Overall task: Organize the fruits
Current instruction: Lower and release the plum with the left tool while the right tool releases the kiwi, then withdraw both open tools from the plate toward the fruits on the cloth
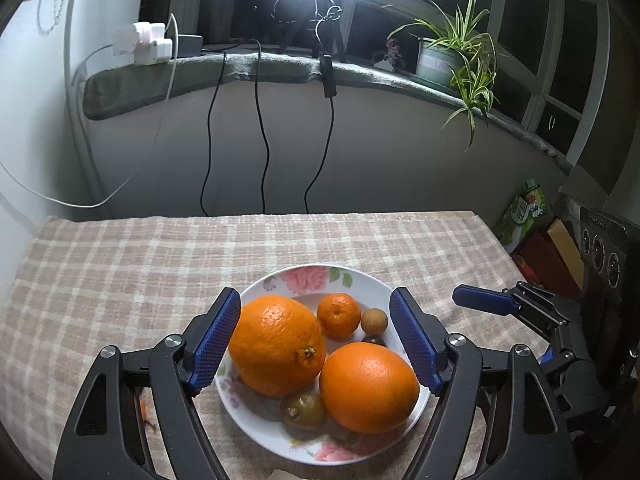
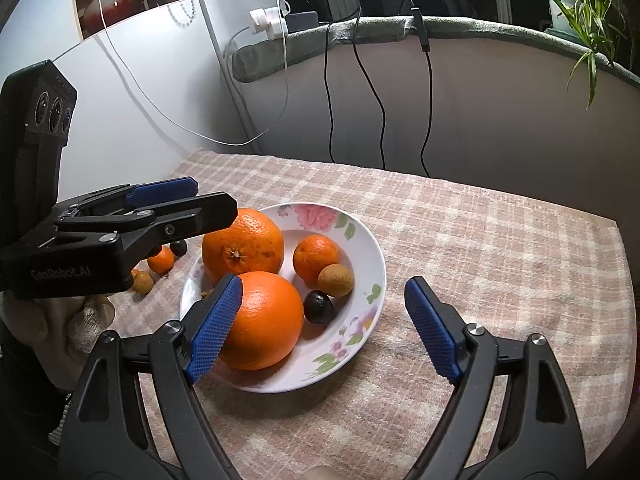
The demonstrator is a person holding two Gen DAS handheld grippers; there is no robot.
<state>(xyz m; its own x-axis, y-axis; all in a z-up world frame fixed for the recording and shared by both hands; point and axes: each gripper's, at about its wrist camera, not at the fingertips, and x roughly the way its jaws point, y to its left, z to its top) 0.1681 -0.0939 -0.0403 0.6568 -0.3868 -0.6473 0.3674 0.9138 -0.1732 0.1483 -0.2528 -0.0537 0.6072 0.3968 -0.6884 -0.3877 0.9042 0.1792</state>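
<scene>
A flowered plate sits on the checked cloth covering the tabletop. On it lie two big oranges, one on the left and one nearer on the right, touching each other. Behind them is a small mandarin with a tan longan just beside it, and a dark round fruit is tucked between the longan and the right orange. A green-brown fruit rests at the near rim.

The left hand-held gripper hangs over the plate with its blue pads spread wide, pinching nothing. The right hand-held gripper is also spread and empty, its left pad in front of the near orange.

Left of the plate, on the cloth, lie another mandarin, a longan and a dark fruit.
</scene>
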